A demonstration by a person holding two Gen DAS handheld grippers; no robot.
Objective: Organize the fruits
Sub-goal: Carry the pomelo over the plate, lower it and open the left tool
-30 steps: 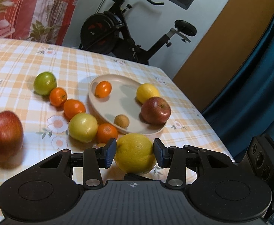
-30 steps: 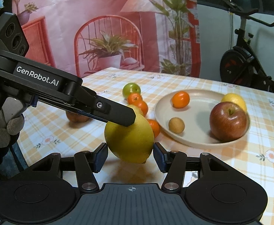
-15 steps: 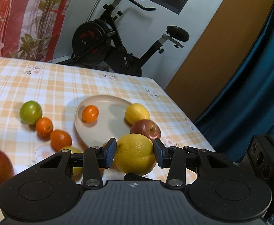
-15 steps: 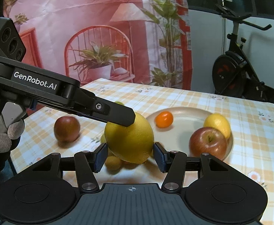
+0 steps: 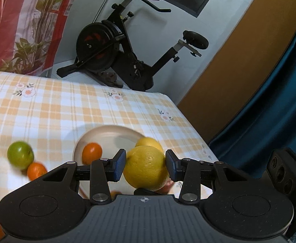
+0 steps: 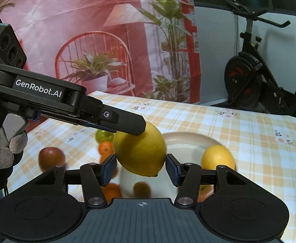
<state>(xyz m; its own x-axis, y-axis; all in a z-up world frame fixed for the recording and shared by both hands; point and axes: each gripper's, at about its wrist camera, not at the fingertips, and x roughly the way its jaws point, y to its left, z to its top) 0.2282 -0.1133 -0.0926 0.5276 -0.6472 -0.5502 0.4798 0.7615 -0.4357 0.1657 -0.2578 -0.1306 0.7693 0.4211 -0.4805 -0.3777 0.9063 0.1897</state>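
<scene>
A: Where's the big lemon?

B: Up off the table, clamped between the left claw pads and the right claw pads, both gripping it (from crossing directions).

A: Beyond them?

B: The plate below and ahead, holding a smaller lemon and a tangerine; a green apple left of it.

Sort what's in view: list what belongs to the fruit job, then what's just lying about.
Job: big lemon held by both grippers, left and right; plate; small lemon; green apple; red apple; tangerine.

Lying about: exercise bike; curtain; wall hanging.
</scene>
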